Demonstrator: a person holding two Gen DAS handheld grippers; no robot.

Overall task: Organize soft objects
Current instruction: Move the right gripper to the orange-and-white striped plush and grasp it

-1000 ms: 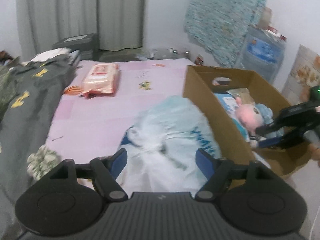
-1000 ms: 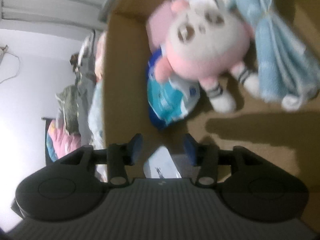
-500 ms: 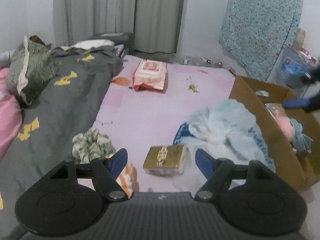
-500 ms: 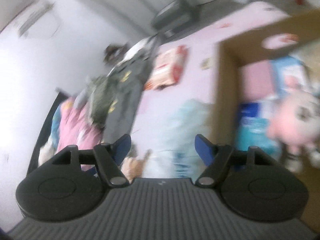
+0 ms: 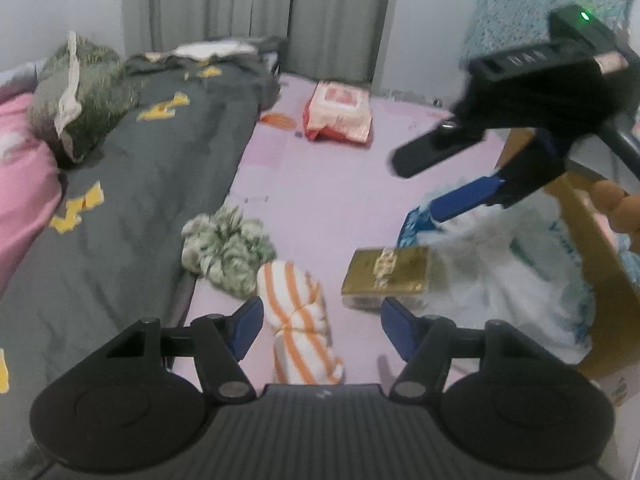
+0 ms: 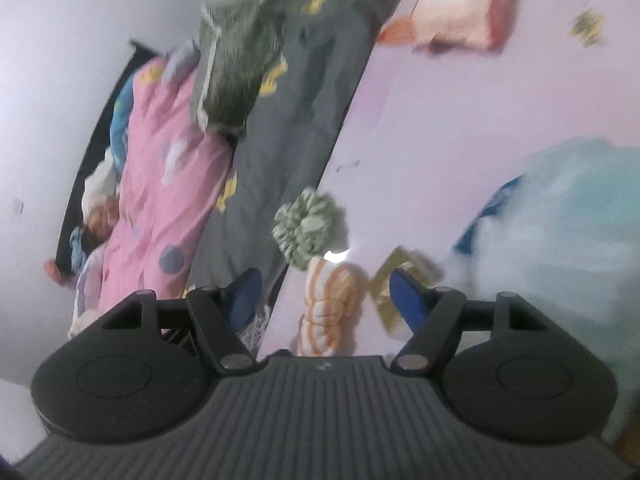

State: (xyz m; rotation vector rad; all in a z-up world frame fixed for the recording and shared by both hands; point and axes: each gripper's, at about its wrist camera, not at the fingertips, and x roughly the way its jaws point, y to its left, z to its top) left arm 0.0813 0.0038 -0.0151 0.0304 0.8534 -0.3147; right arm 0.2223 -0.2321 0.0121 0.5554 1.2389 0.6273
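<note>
Left gripper [image 5: 322,326] points down at the pink floor mat [image 5: 320,184], jaws apart and just been closing a bit, pads touching nothing; the orange-striped rolled cloth [image 5: 298,320] sits in the gap between them at lower centre, lying on the mat. Just upper left of it, the green-white scrunched cloth [image 5: 226,250] at the edge of the grey blanket [image 5: 140,168]. To the right of the striped cloth, a gold box [image 5: 388,270], touching the pale blue plastic bag [image 5: 516,264]. Cardboard box [image 5: 608,256] at right edge behind the bag. Red-white wipes pack [image 5: 340,114] at upper centre. Right gripper [image 5: 432,176] comes in from upper right of the left view, fingers spread, empty, over the bag; its jaws have just been opening. Right wrist view is blurred and rolled: right gripper [image 6: 324,294] wide, nothing between the pads, striped cloth [image 6: 330,300] and gold box [image 6: 400,280] low centre, green-white cloth [image 6: 308,228] above them, bag [image 6: 560,240] at right, pink quilt [image 6: 160,200] at left.
</note>
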